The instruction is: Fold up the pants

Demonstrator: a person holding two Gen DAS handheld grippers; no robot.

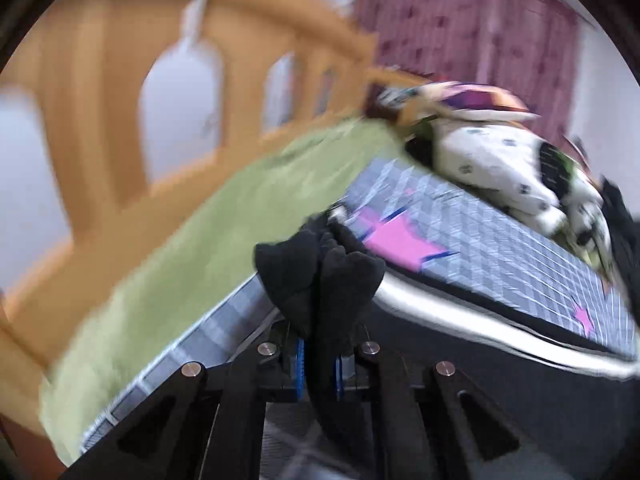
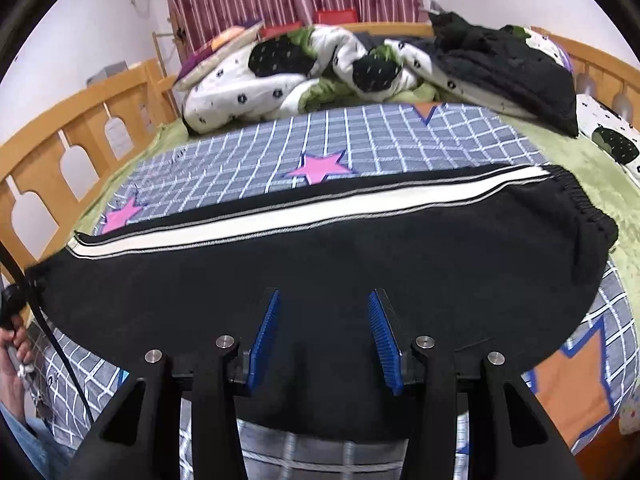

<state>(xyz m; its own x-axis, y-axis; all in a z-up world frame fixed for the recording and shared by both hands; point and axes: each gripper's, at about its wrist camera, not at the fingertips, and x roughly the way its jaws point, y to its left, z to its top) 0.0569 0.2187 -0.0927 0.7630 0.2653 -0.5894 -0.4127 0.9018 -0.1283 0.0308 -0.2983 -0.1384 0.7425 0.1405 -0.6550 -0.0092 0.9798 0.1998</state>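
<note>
Black pants (image 2: 320, 264) with a white side stripe (image 2: 304, 212) lie flat across the checked bed sheet (image 2: 360, 140), waistband at the right, leg ends at the left. My right gripper (image 2: 324, 304) is open just above the middle of the pants, blue pads (image 2: 264, 332) apart, holding nothing. In the blurred left wrist view my left gripper (image 1: 320, 280) is shut on a bunch of the black pants fabric (image 1: 320, 268) at the leg end, lifted off the sheet (image 1: 480, 232). The white stripe (image 1: 480, 320) runs off to the right.
A rumpled white and green quilt (image 2: 288, 76) and a black garment (image 2: 508, 64) lie at the back of the bed. A wooden rail (image 2: 80, 120) runs along the left and right sides. A green blanket (image 1: 180, 260) lies under the sheet. The person's hand (image 2: 16, 344) is at far left.
</note>
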